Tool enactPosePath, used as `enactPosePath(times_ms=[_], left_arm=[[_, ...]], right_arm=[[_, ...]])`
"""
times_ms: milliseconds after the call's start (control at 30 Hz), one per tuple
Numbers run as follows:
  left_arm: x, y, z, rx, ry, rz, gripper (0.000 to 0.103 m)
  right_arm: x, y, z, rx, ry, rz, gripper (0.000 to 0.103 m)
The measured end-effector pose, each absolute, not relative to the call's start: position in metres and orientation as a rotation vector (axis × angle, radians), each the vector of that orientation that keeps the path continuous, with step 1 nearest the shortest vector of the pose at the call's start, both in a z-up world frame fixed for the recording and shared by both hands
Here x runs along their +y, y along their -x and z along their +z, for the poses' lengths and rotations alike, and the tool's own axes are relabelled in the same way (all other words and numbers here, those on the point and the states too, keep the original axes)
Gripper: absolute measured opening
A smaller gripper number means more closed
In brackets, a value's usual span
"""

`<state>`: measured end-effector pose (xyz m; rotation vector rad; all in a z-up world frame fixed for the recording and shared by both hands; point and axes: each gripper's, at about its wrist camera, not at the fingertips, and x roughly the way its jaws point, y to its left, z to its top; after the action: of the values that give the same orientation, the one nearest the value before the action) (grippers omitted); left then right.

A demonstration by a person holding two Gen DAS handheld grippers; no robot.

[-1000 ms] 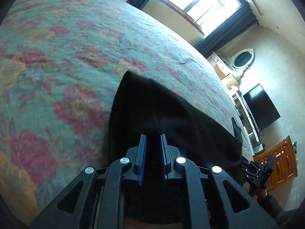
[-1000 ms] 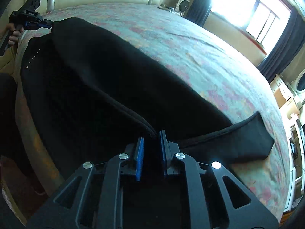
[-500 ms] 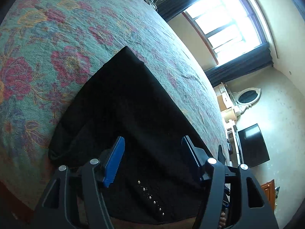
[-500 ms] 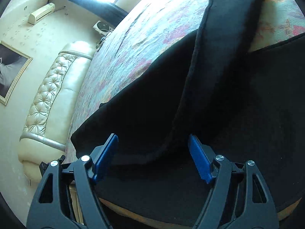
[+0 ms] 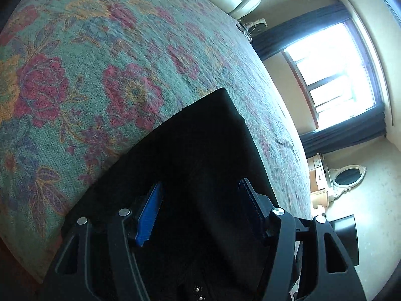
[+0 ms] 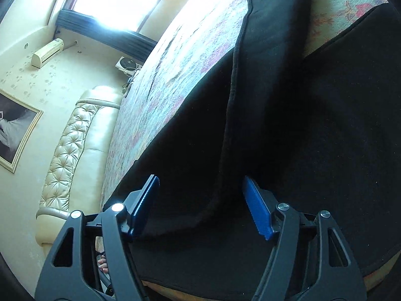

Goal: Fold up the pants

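Note:
Black pants [image 5: 200, 155] lie on a bed with a green floral cover [image 5: 75, 75]. In the left wrist view my left gripper [image 5: 199, 212] hovers over the pants near the bed's edge. Its jaws stand apart and are closing, with dark cloth below them and no pad pressing on it. In the right wrist view the pants [image 6: 325, 138] spread wide, with one leg [image 6: 270, 25] laid across them toward the far side. My right gripper [image 6: 200, 205] straddles that leg's hemmed edge. Its jaws are closing too, and the blue pads [image 6: 255, 208] stay apart from the cloth.
A cream tufted headboard [image 6: 65, 150] and a framed picture [image 6: 15, 138] stand on the left in the right wrist view. A bright window [image 5: 333, 75] with dark curtains, an oval mirror [image 5: 348, 175] and a dark screen [image 5: 343, 233] line the wall past the bed.
Both grippers were shut on the black cloth a second ago and have let it go. Both have rolled strongly. The pants have dropped flat onto the bed.

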<state>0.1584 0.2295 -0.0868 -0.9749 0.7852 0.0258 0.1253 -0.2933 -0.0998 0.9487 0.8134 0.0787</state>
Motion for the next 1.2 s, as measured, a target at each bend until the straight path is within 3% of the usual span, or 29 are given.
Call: enactPosePath(times_ms=[33,100,233,300,333,833,1200], left_arm=[[0.23,-0.159,-0.089,0.788,0.971,0.032,0.048],[0.227,-0.157,-0.095,0.812,0.938,0.039,0.017],[0.224,-0.156,-0.098,0.82,0.942,0.007,0.013],[0.224,-0.158,-0.097,0.822,0.949,0.003,0.012],[0.223,-0.158,-0.097,0.822,0.951,0.0,0.011],[0.228,-0.112,-0.05,0.765,0.921,-0.08,0.01],[0.24,-0.066,-0.067,0.831,0.927,-0.055,0.01]], right_arm=[[-0.292,-0.126,-0.099,0.818,-0.943,0.074,0.063],[-0.289,-0.126,-0.1,0.83,-0.923,0.056,0.05],[-0.288,-0.127,-0.107,0.849,-0.915,0.01,0.029],[-0.29,-0.127,-0.111,0.86,-0.92,-0.007,0.014],[-0.292,-0.127,-0.113,0.864,-0.924,-0.011,0.011],[-0.298,-0.069,-0.094,0.757,-1.045,0.062,0.009],[-0.295,-0.044,-0.106,0.765,-1.088,0.077,0.009]])
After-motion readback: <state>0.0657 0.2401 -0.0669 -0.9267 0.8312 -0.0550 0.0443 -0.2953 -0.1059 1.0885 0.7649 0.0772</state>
